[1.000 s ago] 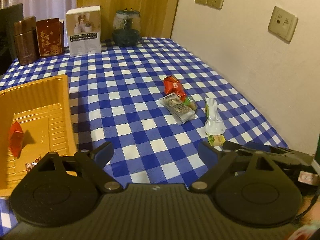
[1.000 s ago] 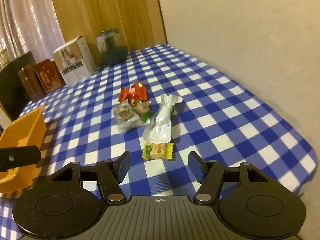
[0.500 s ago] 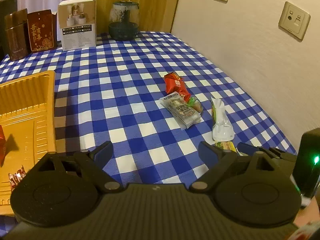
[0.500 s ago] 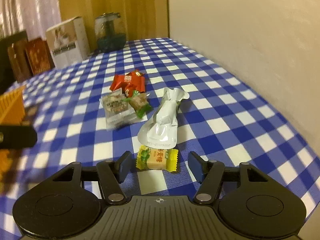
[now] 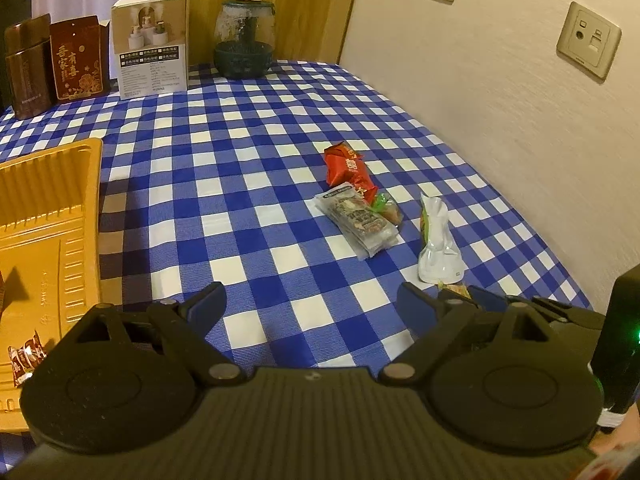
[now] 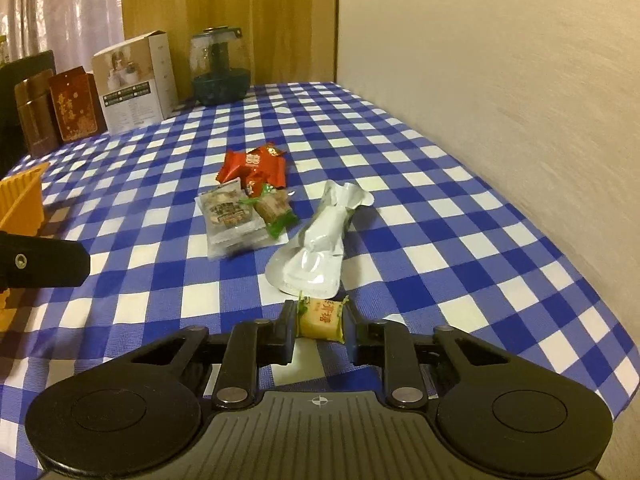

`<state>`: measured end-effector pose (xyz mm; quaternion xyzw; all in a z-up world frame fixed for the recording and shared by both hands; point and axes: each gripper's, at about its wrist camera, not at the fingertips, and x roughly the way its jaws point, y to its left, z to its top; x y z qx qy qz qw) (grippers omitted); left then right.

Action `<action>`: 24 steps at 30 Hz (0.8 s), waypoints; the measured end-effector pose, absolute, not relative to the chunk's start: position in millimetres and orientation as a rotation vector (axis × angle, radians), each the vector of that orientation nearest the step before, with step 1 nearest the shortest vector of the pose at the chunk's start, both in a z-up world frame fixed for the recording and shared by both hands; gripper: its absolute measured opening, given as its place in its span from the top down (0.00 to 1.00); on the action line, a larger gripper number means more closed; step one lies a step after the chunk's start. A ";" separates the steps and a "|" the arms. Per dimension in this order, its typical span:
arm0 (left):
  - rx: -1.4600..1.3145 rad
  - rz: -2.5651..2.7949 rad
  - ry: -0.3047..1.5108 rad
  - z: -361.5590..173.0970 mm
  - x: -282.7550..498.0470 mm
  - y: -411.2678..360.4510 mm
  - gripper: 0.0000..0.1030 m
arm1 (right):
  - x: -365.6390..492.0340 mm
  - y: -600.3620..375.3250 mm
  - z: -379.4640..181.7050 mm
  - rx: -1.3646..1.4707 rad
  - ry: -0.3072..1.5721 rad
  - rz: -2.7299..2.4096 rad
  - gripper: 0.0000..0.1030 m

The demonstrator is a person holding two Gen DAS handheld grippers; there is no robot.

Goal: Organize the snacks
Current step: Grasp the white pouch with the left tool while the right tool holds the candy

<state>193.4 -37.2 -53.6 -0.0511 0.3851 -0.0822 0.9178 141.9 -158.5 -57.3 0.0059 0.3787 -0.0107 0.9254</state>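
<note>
Right gripper (image 6: 320,330) fingers closed in on the yellow candy (image 6: 321,319), pads touching both wrapper ends, low centre of the right wrist frame, down at the bench (image 6: 460,240). Just above it the silver pouch (image 6: 318,246), its lower edge next to the candy. Up and left: clear-wrapped snack (image 6: 230,216), green-wrapped candy (image 6: 274,210) touching it, red packet (image 6: 252,166) beyond. Left gripper (image 5: 312,304) fingers spread wide, holding nothing, above checkered cloth at lower centre of the left wrist frame. Orange tray (image 5: 48,216) at the left edge of that frame, with a small red-and-white candy (image 5: 24,356) in its lower corner. White box (image 5: 150,42) and glass jar (image 5: 244,38) at upper left, at the bench's far end.
</note>
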 end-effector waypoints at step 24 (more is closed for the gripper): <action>-0.027 -0.418 0.765 -78.5 249.0 -127.1 0.32 | 164.6 -260.1 -26.2 0.172 0.746 -0.158 0.76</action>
